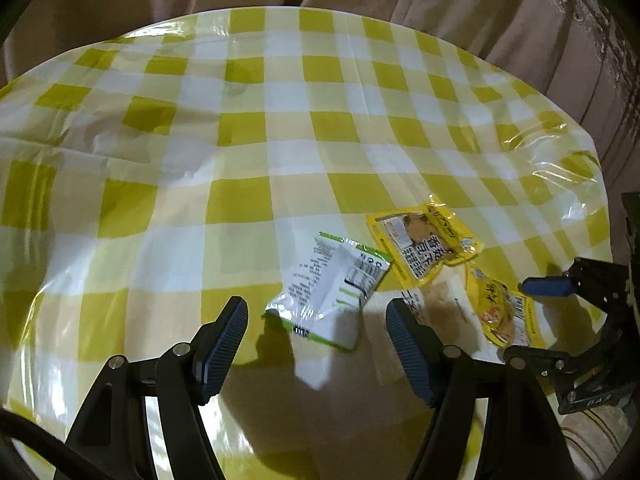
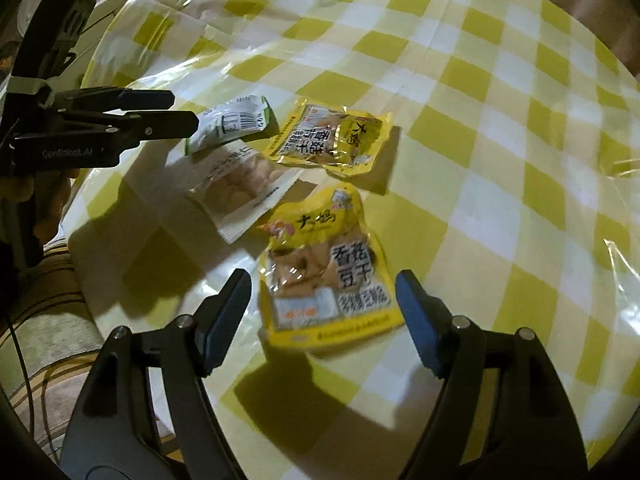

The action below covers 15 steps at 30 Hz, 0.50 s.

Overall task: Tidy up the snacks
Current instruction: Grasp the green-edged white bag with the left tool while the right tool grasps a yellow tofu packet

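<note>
Several snack packets lie on a yellow-and-white checked tablecloth [image 1: 280, 140]. A white-and-green packet [image 1: 332, 292] lies just ahead of my open, empty left gripper [image 1: 316, 320]. A yellow packet [image 1: 424, 240] lies right of it, then a clear beige packet [image 1: 444, 304] and a second yellow packet [image 1: 504, 312]. In the right wrist view, my right gripper [image 2: 324, 296] is open with a yellow packet [image 2: 324, 272] between its fingers. Beyond lie the beige packet [image 2: 244, 184], the other yellow packet [image 2: 332, 136] and the white-and-green packet [image 2: 232, 124]. The left gripper [image 2: 176, 116] appears at the left.
Beige curtains [image 1: 480, 8] hang behind the round table. The table edge [image 2: 80, 208] runs close on the left, with striped fabric [image 2: 44, 320] below it. The cloth's clear plastic cover is wrinkled at the right [image 1: 552, 152].
</note>
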### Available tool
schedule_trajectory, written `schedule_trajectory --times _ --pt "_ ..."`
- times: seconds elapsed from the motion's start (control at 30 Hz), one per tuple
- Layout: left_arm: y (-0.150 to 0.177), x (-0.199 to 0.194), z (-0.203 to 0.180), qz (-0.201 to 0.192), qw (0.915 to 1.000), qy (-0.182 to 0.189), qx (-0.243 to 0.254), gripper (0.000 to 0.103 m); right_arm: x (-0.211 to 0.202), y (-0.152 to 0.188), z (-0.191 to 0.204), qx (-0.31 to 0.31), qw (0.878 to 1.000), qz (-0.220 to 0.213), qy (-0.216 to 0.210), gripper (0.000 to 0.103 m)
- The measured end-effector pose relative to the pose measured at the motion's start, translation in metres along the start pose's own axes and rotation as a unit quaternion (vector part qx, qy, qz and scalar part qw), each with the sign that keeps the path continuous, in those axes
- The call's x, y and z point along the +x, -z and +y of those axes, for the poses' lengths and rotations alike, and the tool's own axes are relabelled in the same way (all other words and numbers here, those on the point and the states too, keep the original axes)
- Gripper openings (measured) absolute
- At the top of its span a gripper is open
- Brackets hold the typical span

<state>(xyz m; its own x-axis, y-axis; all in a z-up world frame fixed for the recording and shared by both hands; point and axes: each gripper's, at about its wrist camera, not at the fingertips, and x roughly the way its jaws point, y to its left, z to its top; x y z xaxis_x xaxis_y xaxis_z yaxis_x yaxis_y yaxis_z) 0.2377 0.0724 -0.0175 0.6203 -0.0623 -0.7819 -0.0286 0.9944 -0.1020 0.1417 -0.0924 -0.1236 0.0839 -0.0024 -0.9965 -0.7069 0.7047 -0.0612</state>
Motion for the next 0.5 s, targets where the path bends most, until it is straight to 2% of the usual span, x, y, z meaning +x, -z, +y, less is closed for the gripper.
schedule_trajectory --times 0.2,0.33,0.5 --pt "-0.011 0.018 0.006 0.014 0.9998 0.009 0.010 0.072 0.012 -0.009 -0.005 -0.022 1.000 0.009 -0.015 0.083" --pt "-0.014 0.029 0.010 0.024 0.9996 0.013 0.012 0.072 0.018 -0.016 -0.006 -0.037 0.999 0.007 -0.021 0.092" --pt "-0.017 0.037 0.012 0.034 0.9990 0.021 0.019 0.072 0.025 -0.018 -0.004 -0.051 0.999 0.003 -0.006 0.096"
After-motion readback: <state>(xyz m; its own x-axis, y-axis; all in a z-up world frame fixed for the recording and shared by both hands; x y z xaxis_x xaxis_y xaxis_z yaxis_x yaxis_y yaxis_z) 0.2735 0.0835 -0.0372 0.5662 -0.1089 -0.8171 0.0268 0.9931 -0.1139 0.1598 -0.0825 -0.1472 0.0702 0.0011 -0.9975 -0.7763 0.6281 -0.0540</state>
